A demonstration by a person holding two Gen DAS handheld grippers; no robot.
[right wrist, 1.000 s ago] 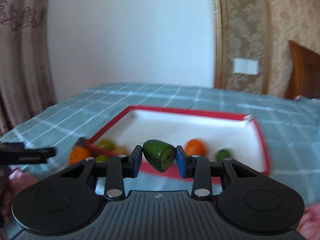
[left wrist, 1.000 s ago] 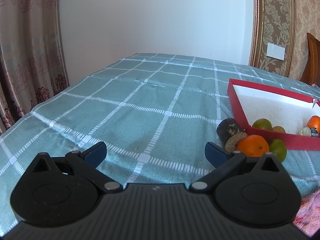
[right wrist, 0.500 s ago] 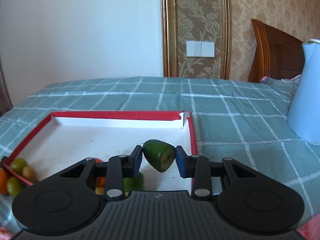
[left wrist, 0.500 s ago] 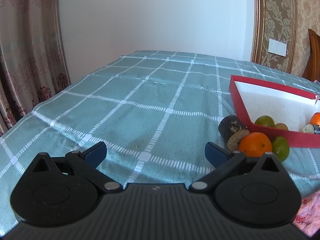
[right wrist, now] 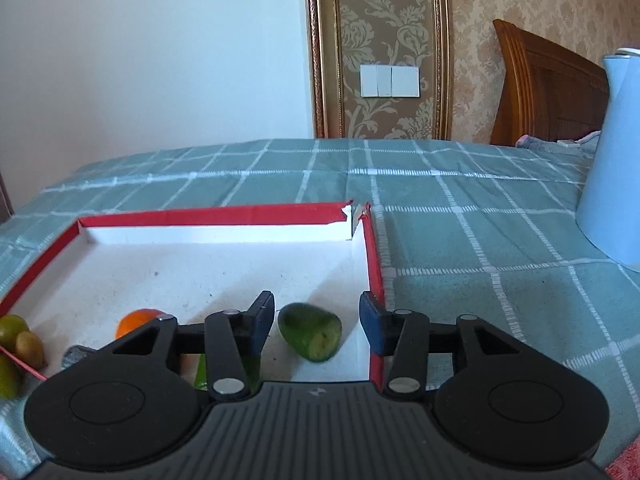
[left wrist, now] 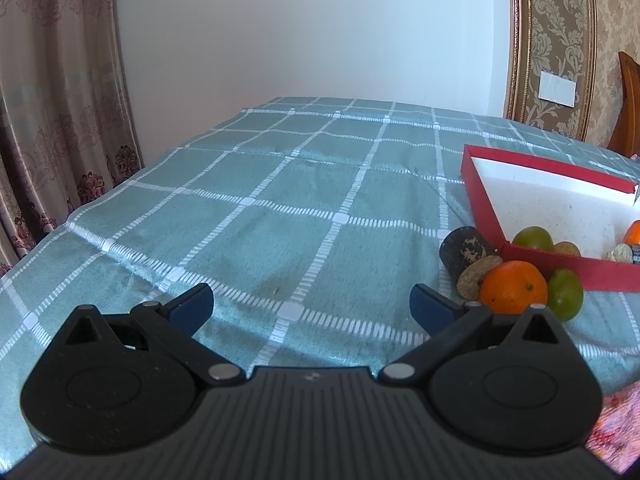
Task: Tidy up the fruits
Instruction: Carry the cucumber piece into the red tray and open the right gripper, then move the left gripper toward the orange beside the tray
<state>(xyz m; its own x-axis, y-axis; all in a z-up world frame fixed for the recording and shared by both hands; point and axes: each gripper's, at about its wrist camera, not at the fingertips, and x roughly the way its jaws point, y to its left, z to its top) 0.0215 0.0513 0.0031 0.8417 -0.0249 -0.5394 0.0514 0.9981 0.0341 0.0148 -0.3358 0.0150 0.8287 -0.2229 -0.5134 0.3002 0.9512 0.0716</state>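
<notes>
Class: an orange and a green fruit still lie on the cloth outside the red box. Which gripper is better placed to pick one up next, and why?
Left. The left gripper is open and empty, with the orange just beyond its right finger; the right gripper is opening around a green fruit piece over the red box.

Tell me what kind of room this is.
Probably a room in a home, perhaps a dining room or bedroom. A checked cloth covers the table, patterned curtains hang beside it, and ornate wallpaper and a carved wooden headboard or chair back stand behind.

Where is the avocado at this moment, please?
In the right wrist view, the avocado lies between the opening right gripper, untouched, in the red box by its right wall.
</notes>
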